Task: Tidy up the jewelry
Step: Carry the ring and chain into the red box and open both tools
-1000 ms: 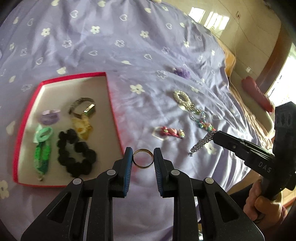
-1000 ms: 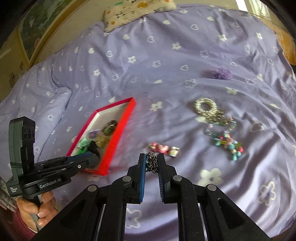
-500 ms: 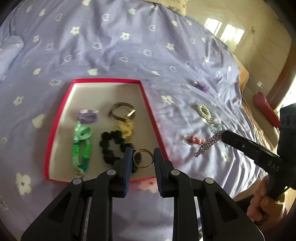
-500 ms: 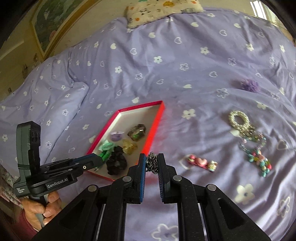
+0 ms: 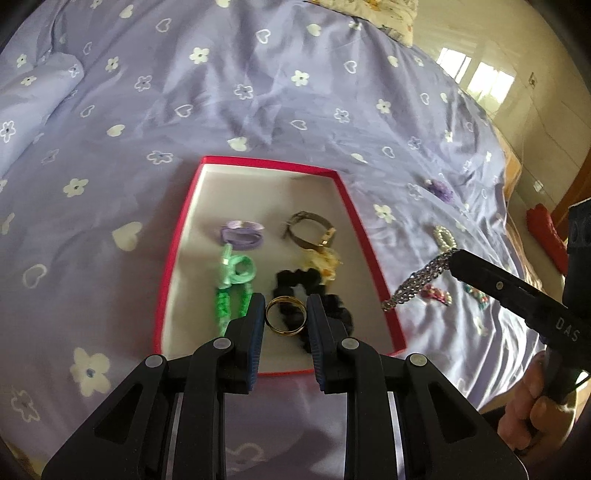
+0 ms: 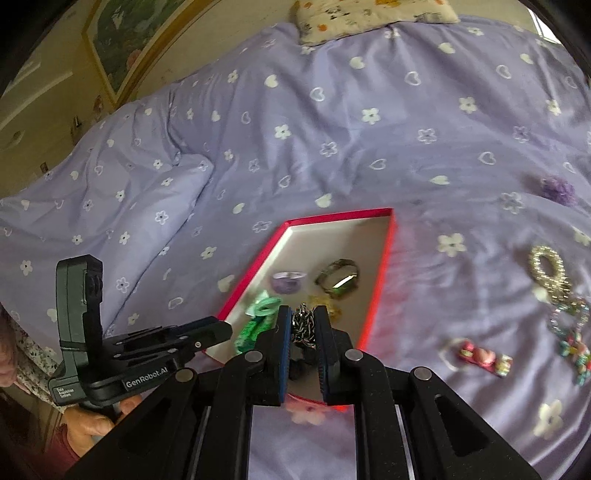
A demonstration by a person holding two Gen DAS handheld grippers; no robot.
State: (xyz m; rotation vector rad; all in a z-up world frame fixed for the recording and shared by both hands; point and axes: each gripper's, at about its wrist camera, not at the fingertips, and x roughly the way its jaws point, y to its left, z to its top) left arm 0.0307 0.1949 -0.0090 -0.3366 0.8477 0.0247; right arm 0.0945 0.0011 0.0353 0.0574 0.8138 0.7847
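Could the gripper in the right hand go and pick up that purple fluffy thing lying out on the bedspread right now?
Probably not yet. The right gripper is shut on a silver chain, so its jaws are occupied. The purple fluffy thing itself lies uncovered on the bedspread.

Bedroom; quilted bed (image 5: 258, 92) (pillow (image 6: 369, 14) too)

Red-rimmed box (image 5: 373, 254), floral lilac bedspread (image 5: 258, 110)
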